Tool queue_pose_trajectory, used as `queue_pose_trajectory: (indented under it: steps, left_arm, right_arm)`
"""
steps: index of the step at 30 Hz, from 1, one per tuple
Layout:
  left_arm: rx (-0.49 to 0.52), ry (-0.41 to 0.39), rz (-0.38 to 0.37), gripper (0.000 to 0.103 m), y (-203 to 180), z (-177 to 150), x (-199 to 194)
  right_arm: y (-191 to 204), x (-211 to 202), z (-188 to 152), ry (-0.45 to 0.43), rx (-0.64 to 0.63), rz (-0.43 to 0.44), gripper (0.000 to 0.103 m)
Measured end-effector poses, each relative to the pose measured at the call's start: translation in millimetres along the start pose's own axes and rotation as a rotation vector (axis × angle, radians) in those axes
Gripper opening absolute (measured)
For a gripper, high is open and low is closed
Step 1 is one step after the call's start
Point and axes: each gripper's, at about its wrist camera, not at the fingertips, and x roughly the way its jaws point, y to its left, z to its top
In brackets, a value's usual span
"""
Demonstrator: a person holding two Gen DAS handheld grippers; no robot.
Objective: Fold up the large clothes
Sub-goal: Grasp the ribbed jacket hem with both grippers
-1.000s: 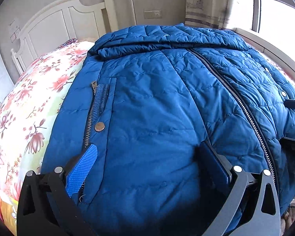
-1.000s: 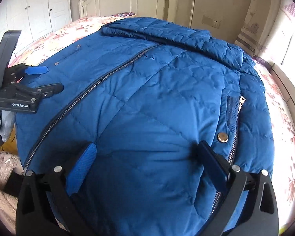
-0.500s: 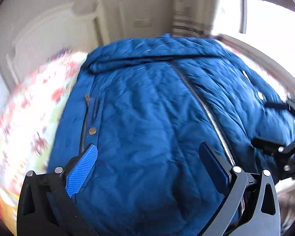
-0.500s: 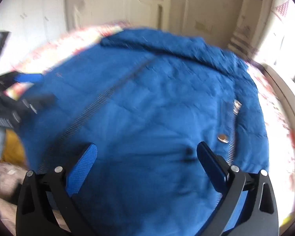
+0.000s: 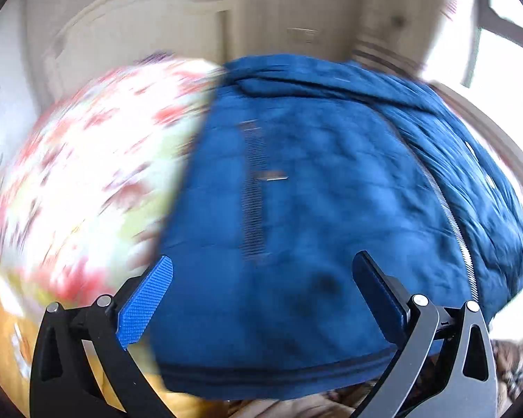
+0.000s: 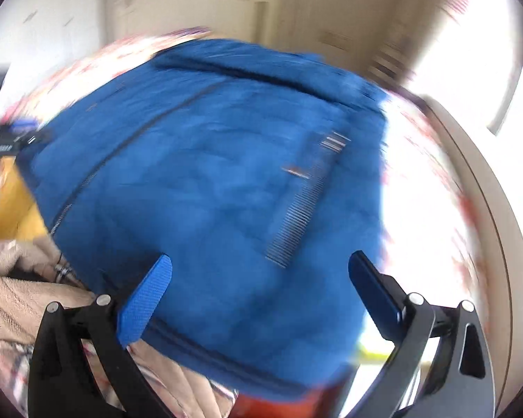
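Observation:
A blue quilted jacket [image 5: 331, 216] lies zipped and face up on the bed, collar at the far end, hem near me. It also shows in the right wrist view [image 6: 219, 188]. My left gripper [image 5: 265, 292] is open and empty above the jacket's hem on its left half. My right gripper [image 6: 261, 289] is open and empty above the hem on its right half. The left gripper shows at the left edge of the right wrist view [image 6: 14, 139]. Both views are motion-blurred.
The jacket lies on a floral bedspread [image 5: 87, 174] with a white headboard [image 5: 129, 35] behind it. A window [image 5: 498, 45] is at the right. Beige patterned cloth [image 6: 24, 296] lies below the bed's near edge.
Both grippers have pulled back off the jacket toward its hem, which now shows. The left view has swung left, the right view right. Both stay open.

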Motion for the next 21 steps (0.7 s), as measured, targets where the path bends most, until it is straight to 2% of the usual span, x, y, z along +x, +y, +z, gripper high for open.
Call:
queue_pose_trajectory:
  steps: [4, 7, 8, 10, 12, 13, 15, 17, 19, 21]
  left_arm:
    - [-0.099, 0.016, -0.03, 0.099, 34.7, -4.3, 4.5]
    - [-0.104, 0.043, -0.065, 0.099, 33.3, -7.8, 14.8]
    - [-0.09, 0.036, -0.057, 0.099, 30.1, -9.3, 15.1]
    - [-0.037, 0.041, -0.06, 0.099, 16.7, -9.5, 17.4]
    - [0.0, 0.042, -0.069, 0.099, 7.4, -11.4, 15.5]
    - [0.008, 0.042, -0.064, 0.097, 6.0, -10.9, 15.8]
    - [0.003, 0.045, -0.065, 0.089, 7.9, -10.8, 14.7]
    - [-0.005, 0.042, -0.075, 0.072, 11.5, -9.4, 11.3]
    - [-0.01, 0.043, -0.087, 0.066, 15.4, -8.5, 7.6]
    - [-0.018, 0.04, -0.094, 0.065, 17.2, -7.4, 7.4]
  right_arm:
    - [-44.8, -8.5, -32.6, 0.031, 0.16, 0.016, 0.097]
    - [-58.2, -5.3, -52.8, 0.041, 0.243, 0.08, 0.096]
    - [-59.7, -1.6, -59.0, 0.043, 0.273, 0.109, 0.095]
    - [-57.9, 2.3, -67.1, 0.05, 0.301, 0.144, 0.088]
    - [-55.4, 8.6, -71.0, 0.059, 0.329, 0.195, 0.063]
    - [-56.4, 8.4, -71.3, 0.051, 0.336, 0.219, 0.062]
    - [-47.7, 3.1, -67.8, 0.042, 0.321, 0.189, 0.054]
    - [-44.0, -4.2, -67.2, 0.022, 0.289, 0.179, 0.049]
    - [-45.9, -7.2, -64.7, 0.002, 0.291, 0.185, 0.049]
    - [-46.1, -8.4, -66.9, -0.011, 0.294, 0.185, 0.049]
